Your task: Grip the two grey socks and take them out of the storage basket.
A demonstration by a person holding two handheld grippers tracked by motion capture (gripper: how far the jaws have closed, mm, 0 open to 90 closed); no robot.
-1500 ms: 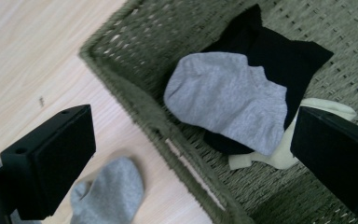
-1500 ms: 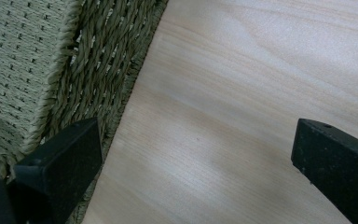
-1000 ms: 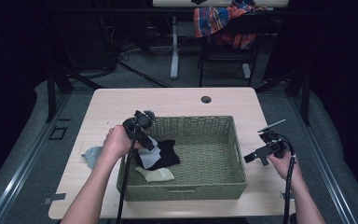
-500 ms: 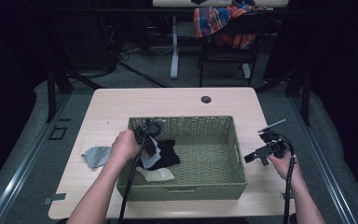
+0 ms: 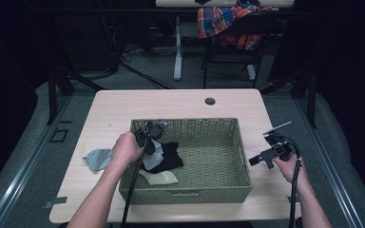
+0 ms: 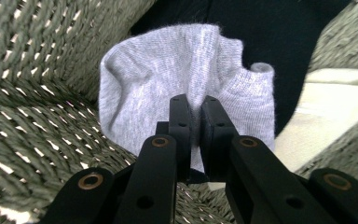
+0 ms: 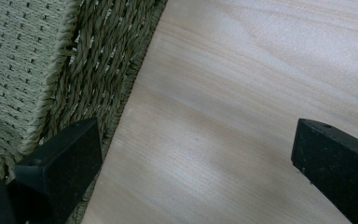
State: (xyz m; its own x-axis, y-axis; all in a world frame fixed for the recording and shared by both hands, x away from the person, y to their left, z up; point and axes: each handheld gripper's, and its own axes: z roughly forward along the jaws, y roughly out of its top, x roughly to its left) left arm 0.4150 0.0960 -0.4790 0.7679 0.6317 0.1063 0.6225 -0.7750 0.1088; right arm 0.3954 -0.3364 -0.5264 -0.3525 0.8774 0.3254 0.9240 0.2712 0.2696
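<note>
Left gripper (image 6: 193, 105) jaws, closing moments ago, are now pinching the grey sock (image 6: 168, 79) inside the basket (image 5: 218, 128); lifting out is becoming possible.

A pale grey sock (image 6: 186, 79) with a fine knit lies in the olive-green woven basket (image 5: 218, 187), beside a black garment (image 5: 171, 156) and a cream piece of cloth (image 5: 160, 177). The table (image 5: 180, 102) is light wood with a faint grain, and a blue-grey cloth (image 5: 97, 158) lies on its left part. On the far side, a chair holds a plaid cloth (image 5: 218, 21) in red, orange and blue.
</note>
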